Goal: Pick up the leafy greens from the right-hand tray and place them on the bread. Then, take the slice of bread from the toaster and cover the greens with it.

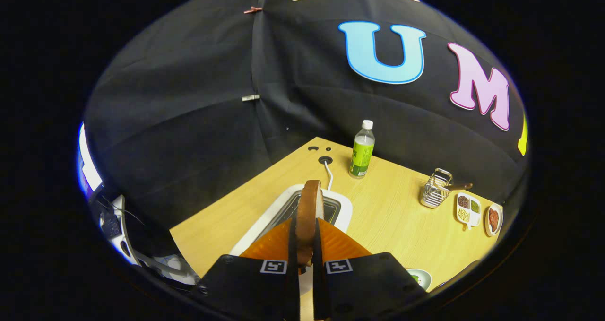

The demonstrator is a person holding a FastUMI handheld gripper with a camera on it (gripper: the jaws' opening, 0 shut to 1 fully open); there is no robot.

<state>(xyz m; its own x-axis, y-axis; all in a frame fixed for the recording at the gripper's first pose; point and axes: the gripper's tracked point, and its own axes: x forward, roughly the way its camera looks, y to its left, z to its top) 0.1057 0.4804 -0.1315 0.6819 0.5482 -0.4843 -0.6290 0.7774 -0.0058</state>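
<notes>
Bread slice (pixel 309 212) upright, pinched between the gripper's (pixel 306 257) 2 fingers, seemingly just above the toaster (pixel 347 207).

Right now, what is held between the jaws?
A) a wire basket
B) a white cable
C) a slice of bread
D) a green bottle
C: the slice of bread stands on edge, pinched by the gripper from both sides, just above the toaster.

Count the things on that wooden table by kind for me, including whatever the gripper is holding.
Bread slice, clamped between the gripper fingers: 1
Toaster: 1
Bottle: 1
Wire basket: 1
Dishes: 3
Total: 7
</notes>
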